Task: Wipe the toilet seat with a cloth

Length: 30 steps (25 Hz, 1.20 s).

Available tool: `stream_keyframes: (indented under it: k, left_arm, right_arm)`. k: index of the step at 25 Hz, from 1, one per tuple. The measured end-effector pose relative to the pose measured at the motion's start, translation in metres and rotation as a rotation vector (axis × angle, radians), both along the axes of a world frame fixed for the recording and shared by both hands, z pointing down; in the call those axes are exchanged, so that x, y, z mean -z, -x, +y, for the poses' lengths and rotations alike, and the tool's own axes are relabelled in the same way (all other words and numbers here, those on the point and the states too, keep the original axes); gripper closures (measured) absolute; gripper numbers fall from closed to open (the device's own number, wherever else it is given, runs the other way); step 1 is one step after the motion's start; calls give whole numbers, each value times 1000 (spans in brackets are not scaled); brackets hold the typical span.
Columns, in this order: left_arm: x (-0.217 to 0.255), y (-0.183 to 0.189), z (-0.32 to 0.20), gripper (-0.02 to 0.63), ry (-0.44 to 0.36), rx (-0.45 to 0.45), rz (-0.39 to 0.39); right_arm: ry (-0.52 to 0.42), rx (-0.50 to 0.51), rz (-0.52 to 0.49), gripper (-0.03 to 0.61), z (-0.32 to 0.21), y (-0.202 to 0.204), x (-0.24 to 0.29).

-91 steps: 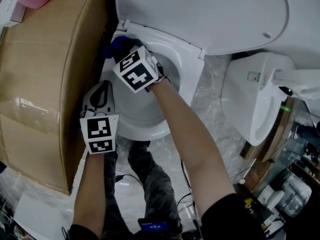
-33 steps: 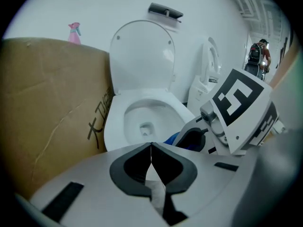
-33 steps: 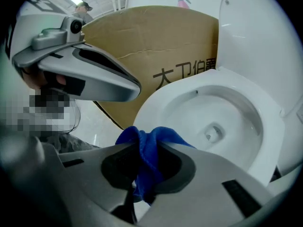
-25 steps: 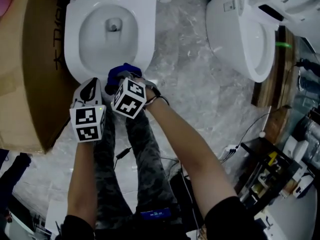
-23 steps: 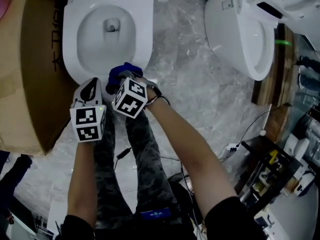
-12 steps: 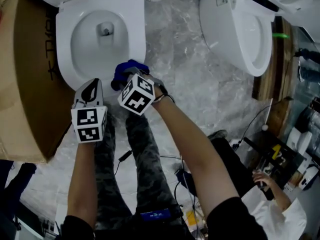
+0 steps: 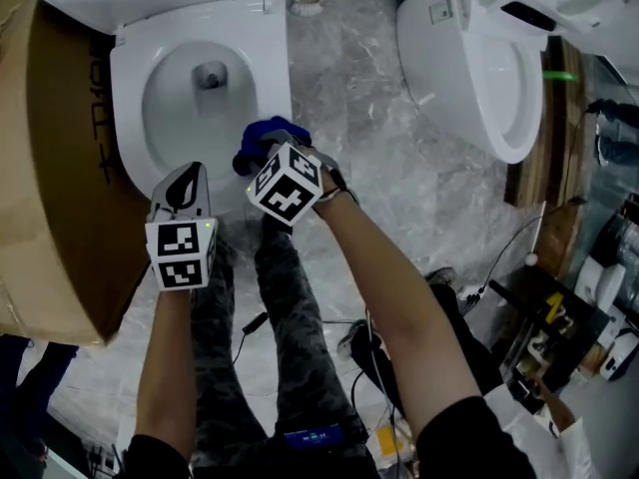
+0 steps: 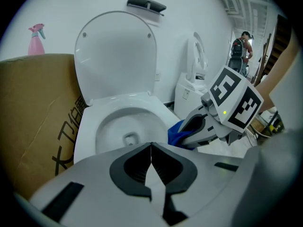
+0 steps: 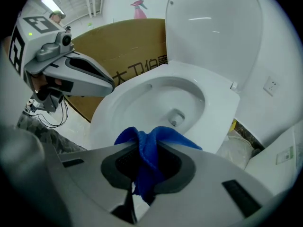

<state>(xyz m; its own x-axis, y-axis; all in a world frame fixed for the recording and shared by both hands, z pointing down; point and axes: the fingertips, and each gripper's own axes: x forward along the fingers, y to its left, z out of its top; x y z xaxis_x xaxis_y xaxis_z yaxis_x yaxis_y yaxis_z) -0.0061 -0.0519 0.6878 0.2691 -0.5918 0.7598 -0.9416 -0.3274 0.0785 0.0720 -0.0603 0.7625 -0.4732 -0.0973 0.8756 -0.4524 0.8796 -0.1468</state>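
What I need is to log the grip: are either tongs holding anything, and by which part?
Right tongs clamp the blue microfibre cloth by a bunched fold; left tongs are shut, empty.

A cardboard box (image 7: 55, 188) at left (pink spray bottle (image 8: 36, 38) showing above it); second toilet (image 7: 479, 78) at right; cables (image 7: 371, 339) on floor (image 7: 399, 168).

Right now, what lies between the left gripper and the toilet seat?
Nothing; in the left gripper view, the shut left gripper faces the bare toilet seat directly.
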Motion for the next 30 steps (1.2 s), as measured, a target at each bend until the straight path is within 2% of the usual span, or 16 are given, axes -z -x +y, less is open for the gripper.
stream_keyframes:
  k: [19,30]
  left_arm:
    - [-10,14,-78,601,-4,-23,11]
    - [-15,29,-117,601,-11,-13,15]
  right_arm:
    - [-50,-66,-9,517,-115,7,3]
    - [-71,-35,-43,517,-173,27,8]
